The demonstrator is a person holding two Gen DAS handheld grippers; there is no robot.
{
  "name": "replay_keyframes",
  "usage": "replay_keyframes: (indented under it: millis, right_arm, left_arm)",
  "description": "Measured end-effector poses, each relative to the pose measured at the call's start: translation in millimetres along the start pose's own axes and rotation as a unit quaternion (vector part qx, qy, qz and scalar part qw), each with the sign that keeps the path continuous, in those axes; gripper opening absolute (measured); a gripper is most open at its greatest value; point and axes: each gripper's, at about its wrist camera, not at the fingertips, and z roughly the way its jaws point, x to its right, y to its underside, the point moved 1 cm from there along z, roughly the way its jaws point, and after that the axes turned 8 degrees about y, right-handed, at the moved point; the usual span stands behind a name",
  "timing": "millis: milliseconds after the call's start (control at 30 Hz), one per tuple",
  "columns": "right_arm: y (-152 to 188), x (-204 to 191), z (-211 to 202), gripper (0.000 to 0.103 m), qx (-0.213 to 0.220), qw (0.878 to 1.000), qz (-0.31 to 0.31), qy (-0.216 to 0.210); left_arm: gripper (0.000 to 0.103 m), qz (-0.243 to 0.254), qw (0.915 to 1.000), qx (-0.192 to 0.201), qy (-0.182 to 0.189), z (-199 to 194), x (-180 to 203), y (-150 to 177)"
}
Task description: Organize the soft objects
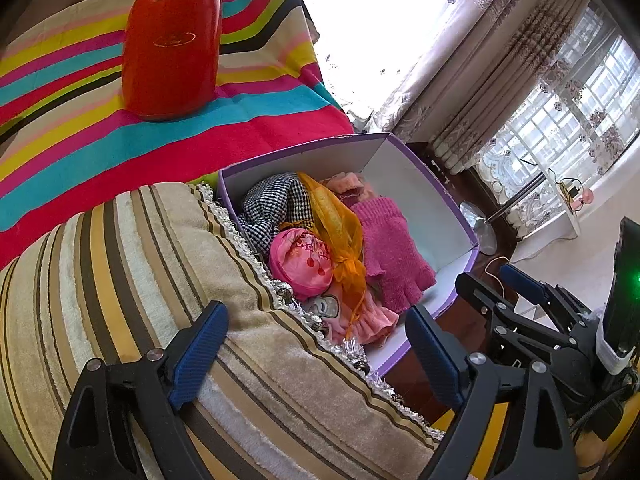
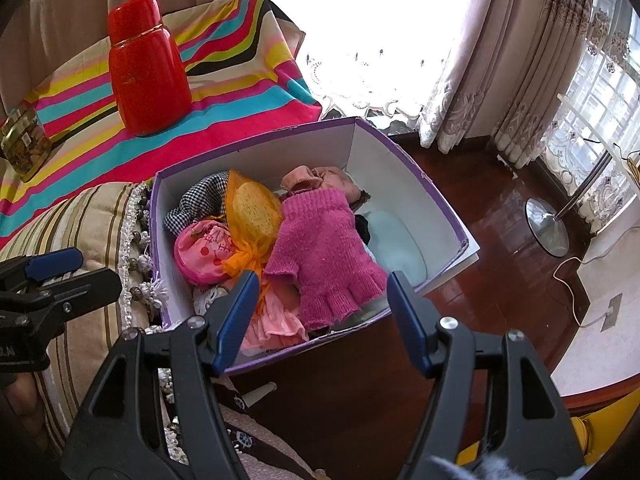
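I see left tool (image 1: 316,354) wide, empty, over striped cushion (image 1: 132,280) | right tool (image 2: 322,322) wide, empty, above box (image 2: 400,168) | pink glove (image 2: 326,252) lies in box beside orange scarf (image 2: 252,216)

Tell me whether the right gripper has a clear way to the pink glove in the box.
Probably yes. The pink glove lies on top of the pile in the open purple box, nothing covering it. The right gripper hangs open just before it, holding nothing, with its jaws spread about the glove's finger end.
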Motion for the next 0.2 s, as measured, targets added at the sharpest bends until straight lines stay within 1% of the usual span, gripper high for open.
replay_keyframes:
  millis: [133,200]
  right_arm:
    - [1.0,-1.7,1.2,0.069,-0.003,1.0,0.001,0.001]
    - [1.6,-3.5,1.1,0.069,-0.004,1.0,-0.002,0.001]
  left_arm:
    - [0.093,0.009,0.9999,0.007,-0.004,1.1,2.9,-0.1]
    - [0.095,0.015,0.9998,0.007,0.008,-0.3,5.0,-0.3]
